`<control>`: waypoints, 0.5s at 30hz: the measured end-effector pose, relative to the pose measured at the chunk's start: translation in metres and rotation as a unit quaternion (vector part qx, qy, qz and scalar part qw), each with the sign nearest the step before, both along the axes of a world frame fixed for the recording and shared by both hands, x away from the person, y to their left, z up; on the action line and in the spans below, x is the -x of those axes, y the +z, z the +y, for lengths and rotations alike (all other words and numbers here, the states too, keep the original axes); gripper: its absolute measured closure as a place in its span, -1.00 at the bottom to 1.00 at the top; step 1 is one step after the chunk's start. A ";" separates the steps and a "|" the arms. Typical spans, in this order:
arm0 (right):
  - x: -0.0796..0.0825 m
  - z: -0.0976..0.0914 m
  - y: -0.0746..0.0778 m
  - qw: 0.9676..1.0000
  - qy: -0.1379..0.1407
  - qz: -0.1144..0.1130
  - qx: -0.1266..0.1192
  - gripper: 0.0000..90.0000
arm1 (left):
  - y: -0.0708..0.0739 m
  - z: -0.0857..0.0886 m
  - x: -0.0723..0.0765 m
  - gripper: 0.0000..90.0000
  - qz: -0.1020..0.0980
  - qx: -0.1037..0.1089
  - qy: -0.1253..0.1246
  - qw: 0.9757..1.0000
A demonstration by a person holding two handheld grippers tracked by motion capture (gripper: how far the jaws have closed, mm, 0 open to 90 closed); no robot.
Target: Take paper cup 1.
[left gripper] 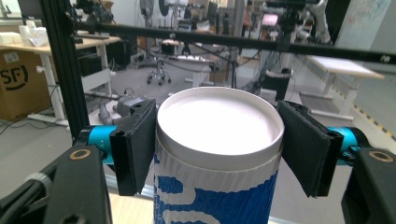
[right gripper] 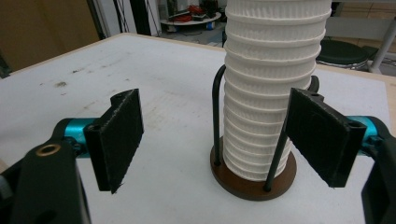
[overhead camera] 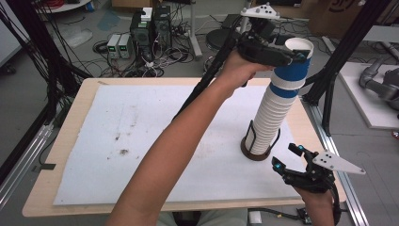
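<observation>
My left claw (overhead camera: pixel 301 56) clenched on the blue-and-white ribbed paper cup (overhead camera: pixel 292 70) topping the tall white cup stack (overhead camera: pixel 273 117), its base cut off in the left gripper view, my right claw (overhead camera: pixel 288 157) released beside the brown holder base (overhead camera: pixel 256 154) on the bench (overhead camera: pixel 70 122).

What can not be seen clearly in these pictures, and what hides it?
- Lower part of the blue cup: left gripper view, cut off by the bottom edge.
- Top of the cup stack: right gripper view, cut off by the top edge.
- Left gripper pad contact: high view, too small.
</observation>
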State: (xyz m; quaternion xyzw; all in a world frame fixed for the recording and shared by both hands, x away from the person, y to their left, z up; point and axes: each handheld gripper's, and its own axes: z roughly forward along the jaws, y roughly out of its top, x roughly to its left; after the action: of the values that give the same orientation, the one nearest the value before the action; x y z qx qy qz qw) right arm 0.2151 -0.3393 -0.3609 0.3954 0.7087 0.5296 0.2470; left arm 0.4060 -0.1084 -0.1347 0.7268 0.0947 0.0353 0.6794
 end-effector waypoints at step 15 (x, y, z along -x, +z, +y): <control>0.001 0.001 0.000 1.000 0.005 0.000 -0.002 -0.55 | 0.027 0.020 0.005 -0.30 -0.012 0.049 0.010 0.999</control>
State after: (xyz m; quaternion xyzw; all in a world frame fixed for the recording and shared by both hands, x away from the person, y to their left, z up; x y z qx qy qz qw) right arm 0.2145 -0.3384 -0.3609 0.3926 0.7092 0.5324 0.2436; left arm 0.4009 -0.0879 -0.1076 0.6913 0.0953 0.0464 0.7147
